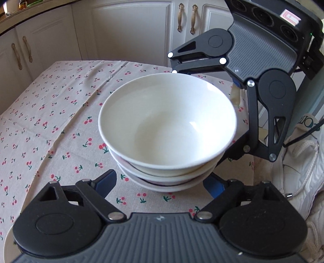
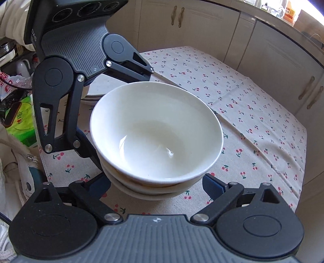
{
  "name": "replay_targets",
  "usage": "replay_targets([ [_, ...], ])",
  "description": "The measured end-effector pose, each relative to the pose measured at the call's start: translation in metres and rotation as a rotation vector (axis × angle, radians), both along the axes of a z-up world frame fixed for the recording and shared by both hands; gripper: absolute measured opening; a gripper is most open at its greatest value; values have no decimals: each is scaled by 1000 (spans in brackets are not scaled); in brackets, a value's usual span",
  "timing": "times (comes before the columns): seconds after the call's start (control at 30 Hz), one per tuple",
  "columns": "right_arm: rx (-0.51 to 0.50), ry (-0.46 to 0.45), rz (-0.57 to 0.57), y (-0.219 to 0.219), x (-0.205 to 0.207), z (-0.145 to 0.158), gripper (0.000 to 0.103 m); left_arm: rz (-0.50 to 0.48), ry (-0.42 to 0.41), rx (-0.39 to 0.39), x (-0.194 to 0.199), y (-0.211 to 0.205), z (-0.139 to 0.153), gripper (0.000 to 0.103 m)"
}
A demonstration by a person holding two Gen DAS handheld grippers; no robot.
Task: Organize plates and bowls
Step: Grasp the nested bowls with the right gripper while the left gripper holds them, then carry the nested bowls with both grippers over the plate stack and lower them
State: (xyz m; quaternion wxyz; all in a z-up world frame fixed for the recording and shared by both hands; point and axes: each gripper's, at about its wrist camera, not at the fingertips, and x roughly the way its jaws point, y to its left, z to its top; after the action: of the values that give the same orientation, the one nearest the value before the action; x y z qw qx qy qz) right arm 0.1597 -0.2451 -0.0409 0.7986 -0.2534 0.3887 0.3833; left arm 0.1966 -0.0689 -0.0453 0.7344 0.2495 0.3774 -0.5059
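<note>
A stack of three white bowls (image 1: pixel 168 125) (image 2: pixel 156 129) stands on the cherry-print tablecloth (image 1: pixel 50 113). My left gripper (image 1: pixel 160 178) straddles the stack's lower bowls from the near side in the left wrist view. It is open, with a sliver of cloth showing between its left pad (image 1: pixel 105 182) and the bowls. My right gripper (image 2: pixel 157 178) straddles the same stack from the opposite side, its blue pads (image 2: pixel 212 186) close beside the lowest bowls with no clear press. A pile of white plates (image 2: pixel 97 89) lies behind the left gripper's fingers (image 2: pixel 56 113).
Cream cabinets with brass handles (image 1: pixel 180 18) stand beyond the table's far edge. A white fabric bag with cords (image 1: pixel 299 161) lies right of the stack. A green packet (image 2: pixel 20 125) and clutter sit off the table's left edge in the right wrist view.
</note>
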Motion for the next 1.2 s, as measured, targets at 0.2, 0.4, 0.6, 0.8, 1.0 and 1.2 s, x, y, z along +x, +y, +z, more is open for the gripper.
replay_targets([
  [0.2,12,27,6,-4,2,-2,94,-31,19,-9,2,0,-1,84],
  [0.4,14,36,22,-3,-1,0,88,-44,37,-18,4,0,-1,81],
  [0.6,15,37,22,-4,-1,0,88,-48,37,-22,3,1,-1,79],
  [0.8,5,45,27,-3,1,1,88,-63,42,-23,5,1,-1,79],
  [1.0,-6,54,25,0,3,2,88,-72,40,-34,6,2,-3,80],
  [1.2,-15,57,16,2,1,3,88,-80,37,-45,6,4,-3,80],
])
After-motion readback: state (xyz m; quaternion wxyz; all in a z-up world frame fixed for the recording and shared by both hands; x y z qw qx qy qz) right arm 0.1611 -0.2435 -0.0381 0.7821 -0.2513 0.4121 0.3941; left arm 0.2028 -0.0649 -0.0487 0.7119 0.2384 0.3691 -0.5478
